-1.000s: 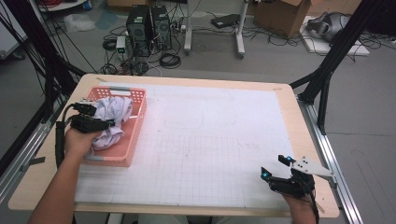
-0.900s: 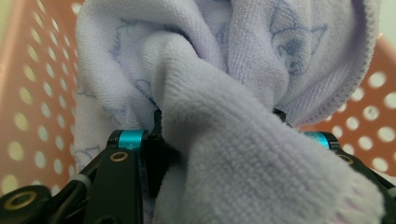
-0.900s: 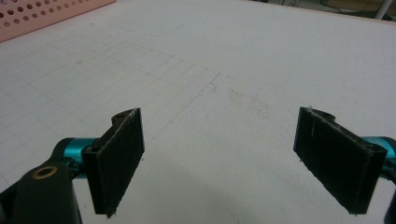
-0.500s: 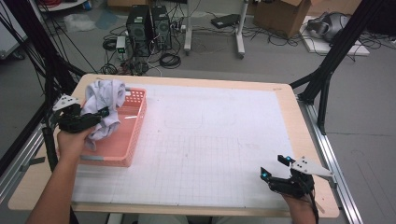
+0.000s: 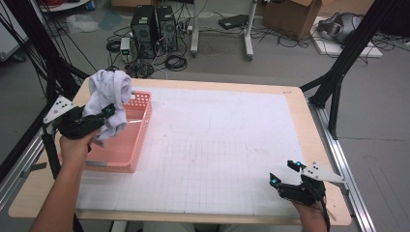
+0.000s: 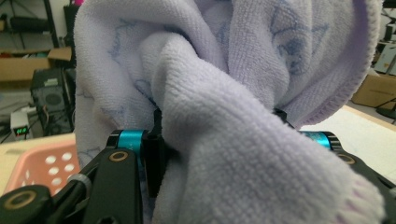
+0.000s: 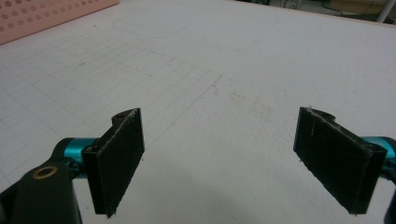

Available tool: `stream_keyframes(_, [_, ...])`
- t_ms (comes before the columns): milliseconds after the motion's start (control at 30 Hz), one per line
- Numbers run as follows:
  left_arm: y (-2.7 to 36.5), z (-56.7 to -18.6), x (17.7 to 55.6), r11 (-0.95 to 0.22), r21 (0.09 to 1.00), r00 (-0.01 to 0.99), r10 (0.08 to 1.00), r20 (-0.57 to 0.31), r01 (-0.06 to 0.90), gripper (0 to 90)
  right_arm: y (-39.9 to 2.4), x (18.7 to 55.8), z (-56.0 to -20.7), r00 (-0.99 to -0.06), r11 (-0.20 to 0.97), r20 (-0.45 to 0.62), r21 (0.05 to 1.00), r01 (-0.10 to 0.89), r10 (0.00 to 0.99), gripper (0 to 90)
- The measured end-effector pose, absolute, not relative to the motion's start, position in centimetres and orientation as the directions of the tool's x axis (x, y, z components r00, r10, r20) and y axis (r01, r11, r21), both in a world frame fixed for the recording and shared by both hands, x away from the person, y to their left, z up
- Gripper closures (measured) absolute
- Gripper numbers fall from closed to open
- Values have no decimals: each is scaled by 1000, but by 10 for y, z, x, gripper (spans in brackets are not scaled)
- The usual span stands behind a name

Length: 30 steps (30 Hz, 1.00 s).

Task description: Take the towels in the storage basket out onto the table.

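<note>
Your left gripper [image 5: 109, 112] pinches the lavender towel [image 5: 110, 94] above the pink basket [image 5: 126, 145]; your right gripper [image 5: 288, 173] rests spread, empty, on the table [image 5: 232, 145].

Basket [image 5: 126, 145] is sitting on the mat [image 5: 217, 150] at the table's [image 5: 300, 111] left side. Towel [image 5: 109, 99] is hanging above the basket's far end, bunched between the left gripper's [image 5: 104, 116] jaws. Right gripper [image 5: 285, 174] is resting near the table's near right corner, well apart from the basket.

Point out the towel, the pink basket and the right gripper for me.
towel [image 5: 110, 92]: high view, the bunched middle above the jaws.
pink basket [image 5: 126, 155]: high view, its near right wall.
right gripper [image 5: 285, 173]: high view, midway between its jaw tips.
</note>
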State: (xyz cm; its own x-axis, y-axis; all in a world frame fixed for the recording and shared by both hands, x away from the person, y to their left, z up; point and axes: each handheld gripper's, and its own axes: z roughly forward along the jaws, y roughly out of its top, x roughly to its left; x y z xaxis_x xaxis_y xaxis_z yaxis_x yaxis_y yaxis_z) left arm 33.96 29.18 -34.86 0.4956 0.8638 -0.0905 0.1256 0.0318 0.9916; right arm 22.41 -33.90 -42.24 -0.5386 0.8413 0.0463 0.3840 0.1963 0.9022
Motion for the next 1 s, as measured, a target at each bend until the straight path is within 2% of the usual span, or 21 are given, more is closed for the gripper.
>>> stream_keyframes(533, [245,-327,330,24,1000,678,735,-11,-10,487,-338,224,-422,-552,205,40,904,376,833,149])
stream_keyframes(1000, [183,-319,324,28,1000,785,619,-16,-2,477,-336,224,-421,-559,208,41,903,375,828,149])
